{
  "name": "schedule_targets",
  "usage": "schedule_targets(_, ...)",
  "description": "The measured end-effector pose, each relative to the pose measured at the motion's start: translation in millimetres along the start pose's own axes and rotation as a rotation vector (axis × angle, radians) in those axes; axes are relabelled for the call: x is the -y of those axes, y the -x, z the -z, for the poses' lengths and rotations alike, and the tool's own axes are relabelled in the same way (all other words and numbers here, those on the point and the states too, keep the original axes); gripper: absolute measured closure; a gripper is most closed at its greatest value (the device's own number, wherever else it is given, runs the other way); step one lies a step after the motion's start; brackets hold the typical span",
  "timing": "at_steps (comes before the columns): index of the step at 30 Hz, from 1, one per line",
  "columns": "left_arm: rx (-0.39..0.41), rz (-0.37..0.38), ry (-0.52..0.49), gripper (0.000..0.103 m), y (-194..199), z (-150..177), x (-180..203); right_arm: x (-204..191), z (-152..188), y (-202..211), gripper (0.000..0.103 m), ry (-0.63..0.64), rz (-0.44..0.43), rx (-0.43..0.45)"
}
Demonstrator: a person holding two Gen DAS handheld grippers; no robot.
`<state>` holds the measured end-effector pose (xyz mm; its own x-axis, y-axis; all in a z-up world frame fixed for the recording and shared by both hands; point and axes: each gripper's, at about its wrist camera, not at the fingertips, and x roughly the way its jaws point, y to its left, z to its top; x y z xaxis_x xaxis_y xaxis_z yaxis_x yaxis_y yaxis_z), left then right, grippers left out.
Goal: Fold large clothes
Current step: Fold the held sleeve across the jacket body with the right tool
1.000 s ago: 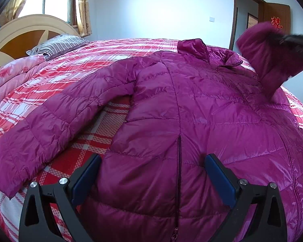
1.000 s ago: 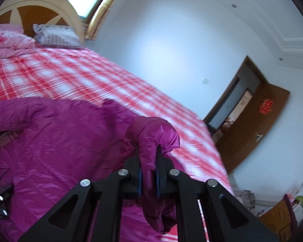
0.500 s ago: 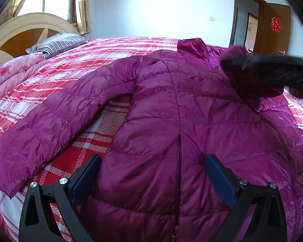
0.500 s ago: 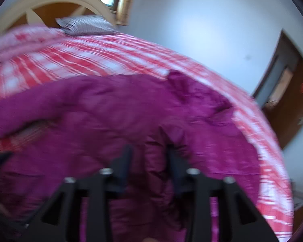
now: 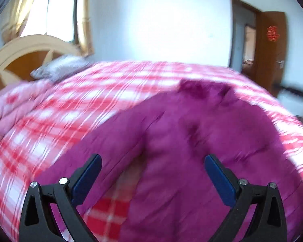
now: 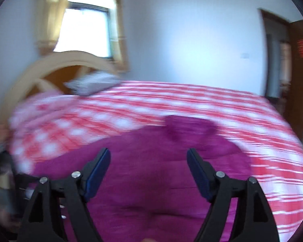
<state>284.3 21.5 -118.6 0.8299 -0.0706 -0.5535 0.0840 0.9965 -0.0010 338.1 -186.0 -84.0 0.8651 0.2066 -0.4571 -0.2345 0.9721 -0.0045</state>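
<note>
A large magenta puffer jacket lies spread on the bed, collar at the far end. In the left wrist view its left sleeve runs down to the left. My left gripper is open and empty above the jacket's lower body. The jacket also fills the lower right wrist view, with the collar beyond. My right gripper is open and empty above it. Both views are blurred by motion.
The bed has a red and white plaid cover, a pink quilt and a striped pillow by the arched headboard. A window is behind it. A brown door stands open at the right.
My right gripper has opened and let go of the right sleeve, which now lies over the jacket. Both grippers have swung so the views tilt up toward the headboard and wall.
</note>
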Motion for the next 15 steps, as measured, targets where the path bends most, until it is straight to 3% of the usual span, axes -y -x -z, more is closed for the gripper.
schedule_targets(2,0.012,0.061,-0.032,0.001,-12,-20,25,35,3,-24,0.049,-0.091,0.076,-0.043)
schedule_targets(6,-0.032,0.065,-0.094,0.001,-62,-32,67,88,25,-80,0.048,-0.204,0.202,-0.175)
schedule_targets(12,-0.208,-0.015,-0.147,0.001,-139,-3,85,109,75,-130,0.052,-0.195,0.193,-0.368)
schedule_targets(15,-0.282,0.037,-0.091,0.001,-157,3,75,117,87,-124,0.052,-0.19,0.194,-0.361)
